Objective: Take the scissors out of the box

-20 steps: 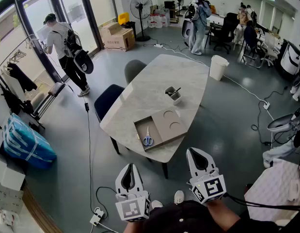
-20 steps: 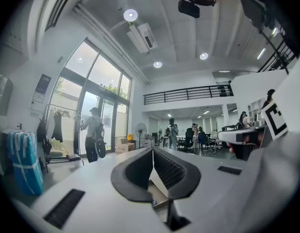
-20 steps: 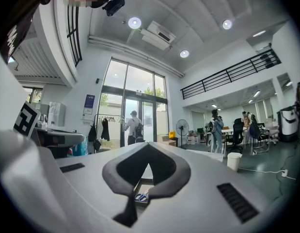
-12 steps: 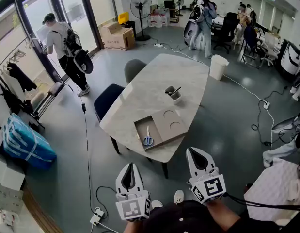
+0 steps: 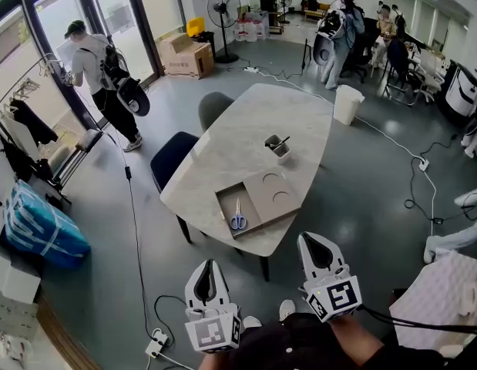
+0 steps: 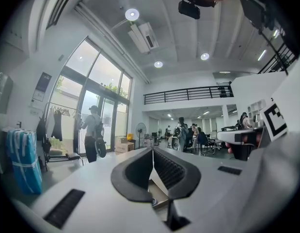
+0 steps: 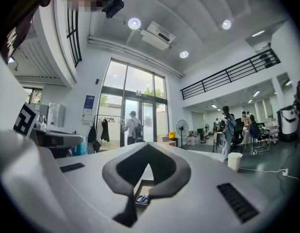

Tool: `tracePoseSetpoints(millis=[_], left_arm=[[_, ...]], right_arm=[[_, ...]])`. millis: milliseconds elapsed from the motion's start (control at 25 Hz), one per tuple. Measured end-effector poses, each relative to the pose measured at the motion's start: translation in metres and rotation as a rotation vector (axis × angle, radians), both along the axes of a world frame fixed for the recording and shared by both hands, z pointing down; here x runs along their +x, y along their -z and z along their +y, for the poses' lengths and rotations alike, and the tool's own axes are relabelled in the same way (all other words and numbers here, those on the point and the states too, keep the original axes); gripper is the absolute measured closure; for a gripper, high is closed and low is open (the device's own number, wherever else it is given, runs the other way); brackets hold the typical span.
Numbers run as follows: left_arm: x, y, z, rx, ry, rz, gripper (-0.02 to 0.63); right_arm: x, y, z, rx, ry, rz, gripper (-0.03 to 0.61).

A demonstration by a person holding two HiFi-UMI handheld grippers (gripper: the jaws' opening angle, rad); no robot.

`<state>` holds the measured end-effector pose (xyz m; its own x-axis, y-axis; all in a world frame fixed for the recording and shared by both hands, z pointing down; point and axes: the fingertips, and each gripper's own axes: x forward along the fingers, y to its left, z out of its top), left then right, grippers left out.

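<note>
Blue-handled scissors lie in the open left half of a flat tan box near the front edge of the marble table. Both grippers are held well short of the table, apart from the box. My left gripper has its jaws closed tip to tip with nothing between them. My right gripper is shut and empty too. In the right gripper view the scissors and box show through the gap under the closed jaw tips. In the left gripper view the box shows below the tips.
A small white holder with a dark pen stands on the table beyond the box. Two chairs sit at the table's left side. A white bin, floor cables and people stand around the room.
Both grippers have stayed in place, shut. A person at the far end of the room has walked to the right, and the person by the door shifted slightly.
</note>
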<state>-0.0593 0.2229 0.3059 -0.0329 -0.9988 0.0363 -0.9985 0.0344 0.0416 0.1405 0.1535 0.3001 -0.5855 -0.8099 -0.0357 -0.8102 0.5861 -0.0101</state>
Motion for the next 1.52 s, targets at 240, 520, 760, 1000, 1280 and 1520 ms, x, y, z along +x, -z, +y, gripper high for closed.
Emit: tracePoseSetpoints(millis=[240, 520, 760, 1000, 1280, 1520], left_arm=[[-0.011, -0.013, 0.001, -0.023, -0.013, -0.016, 0.597], [-0.017, -0.016, -0.034, -0.024, 0.004, -0.013, 0.597], [-0.013, -0.012, -0.074, -0.019, -0.013, -0.032, 0.597], [-0.013, -0.025, -0.11, -0.042, -0.035, -0.02, 0.597], [-0.02, -0.027, -0.159, -0.053, -0.027, -0.037, 0.597], [-0.022, -0.018, -0.2, -0.036, 0.007, -0.042, 0.597]], right_arm=[[-0.005, -0.013, 0.003, -0.02, -0.029, 0.018, 0.583], [-0.011, -0.021, -0.034, -0.022, -0.022, 0.005, 0.582], [-0.005, -0.016, -0.072, -0.018, -0.037, 0.007, 0.583], [-0.005, -0.027, -0.101, -0.043, -0.053, 0.01, 0.583], [-0.016, -0.033, -0.149, -0.054, -0.029, 0.003, 0.582], [-0.023, -0.029, -0.192, -0.046, 0.026, 0.01, 0.581]])
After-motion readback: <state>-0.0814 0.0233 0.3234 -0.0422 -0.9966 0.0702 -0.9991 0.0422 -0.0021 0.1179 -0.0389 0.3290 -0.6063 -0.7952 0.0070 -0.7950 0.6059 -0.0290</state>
